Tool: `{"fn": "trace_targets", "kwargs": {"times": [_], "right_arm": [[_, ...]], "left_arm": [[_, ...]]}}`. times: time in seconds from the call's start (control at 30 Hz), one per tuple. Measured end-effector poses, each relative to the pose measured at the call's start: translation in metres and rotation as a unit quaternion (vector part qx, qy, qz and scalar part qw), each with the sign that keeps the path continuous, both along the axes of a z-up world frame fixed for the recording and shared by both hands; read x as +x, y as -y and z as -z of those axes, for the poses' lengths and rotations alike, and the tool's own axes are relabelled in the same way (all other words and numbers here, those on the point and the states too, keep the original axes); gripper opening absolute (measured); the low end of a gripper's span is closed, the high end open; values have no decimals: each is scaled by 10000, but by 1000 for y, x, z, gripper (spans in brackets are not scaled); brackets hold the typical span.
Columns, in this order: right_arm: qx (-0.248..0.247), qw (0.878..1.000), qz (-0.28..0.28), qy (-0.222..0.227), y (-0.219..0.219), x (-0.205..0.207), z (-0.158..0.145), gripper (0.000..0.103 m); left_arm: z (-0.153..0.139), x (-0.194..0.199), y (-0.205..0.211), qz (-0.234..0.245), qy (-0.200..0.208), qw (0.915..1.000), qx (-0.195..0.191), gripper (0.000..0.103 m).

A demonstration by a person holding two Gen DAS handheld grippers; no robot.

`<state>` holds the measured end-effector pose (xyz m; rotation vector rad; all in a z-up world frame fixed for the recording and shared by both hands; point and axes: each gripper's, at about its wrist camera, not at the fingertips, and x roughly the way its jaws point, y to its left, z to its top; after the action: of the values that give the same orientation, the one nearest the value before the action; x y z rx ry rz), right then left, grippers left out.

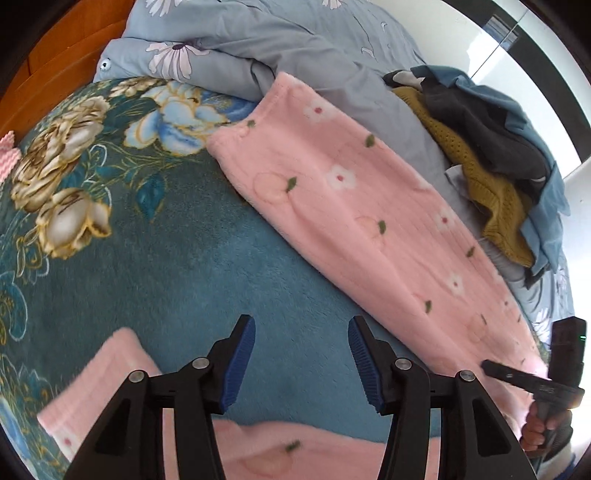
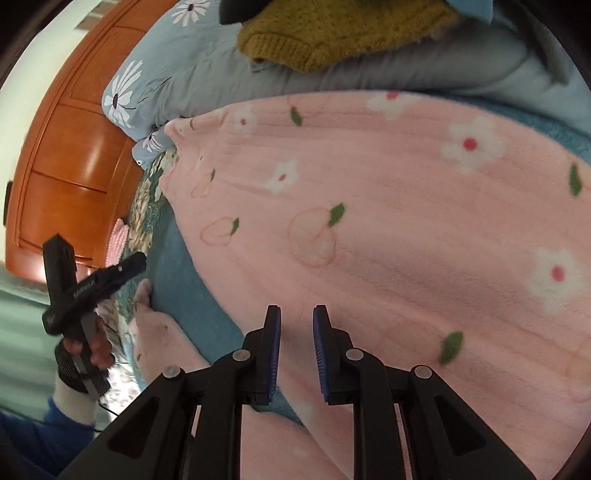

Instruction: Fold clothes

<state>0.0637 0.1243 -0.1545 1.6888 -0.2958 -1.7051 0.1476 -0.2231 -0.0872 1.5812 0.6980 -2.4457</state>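
Observation:
A pink fleece garment (image 1: 351, 192) with white flowers and peach prints lies on the teal blanket (image 1: 166, 258), one long part stretched diagonally. More of it is bunched near the bottom edge (image 1: 110, 369). My left gripper (image 1: 301, 325) hovers open over bare blanket beside that long part, with nothing between its blue pads. In the right wrist view the pink fleece (image 2: 388, 229) fills most of the frame. My right gripper (image 2: 296, 311) sits just above it, jaws a narrow gap apart with nothing between them. Each view shows the other gripper at its edge, held in a hand: left (image 2: 125, 267), right (image 1: 496, 369).
A pile of clothes, with a mustard knit sweater (image 1: 491, 206), a dark grey piece and a blue piece, lies beyond the pink garment. A grey-blue floral duvet (image 1: 258, 33) is heaped at the back. A wooden headboard (image 2: 74, 147) borders the bed.

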Motion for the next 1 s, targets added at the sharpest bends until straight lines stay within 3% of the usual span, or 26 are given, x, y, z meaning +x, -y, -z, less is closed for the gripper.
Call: {"fn": "trace_targets", "kwargs": {"times": [0.07,0.23,0.43,0.57,0.77,0.93,1.0], "right_arm": [[13,10000,84,-17,-7,8,-6,1],[20,9981,569,-239,-44,20,-39,0],[514,9835,1638,-578,-167,63,-87,0],[819,9561,2738,-647,-276,96,-106,0],[1462,9189,3574,-808,-379,149,-124,0],[2282,8680,4364,-638,-476,182,-119,0],[2399,8560,4553,-485,-506,189,-110,0]], "left_arm": [[-10,3,-1,-14,-87,9999,93,56],[-36,15,-6,-81,-285,9993,218,56],[-62,34,-18,-129,-467,9983,331,56],[-73,52,-26,-201,-440,9979,442,56],[-88,77,-42,-239,-400,9978,476,56],[-97,91,-54,-277,-341,9983,384,58],[-98,95,-59,-246,-315,9986,356,58]]}}
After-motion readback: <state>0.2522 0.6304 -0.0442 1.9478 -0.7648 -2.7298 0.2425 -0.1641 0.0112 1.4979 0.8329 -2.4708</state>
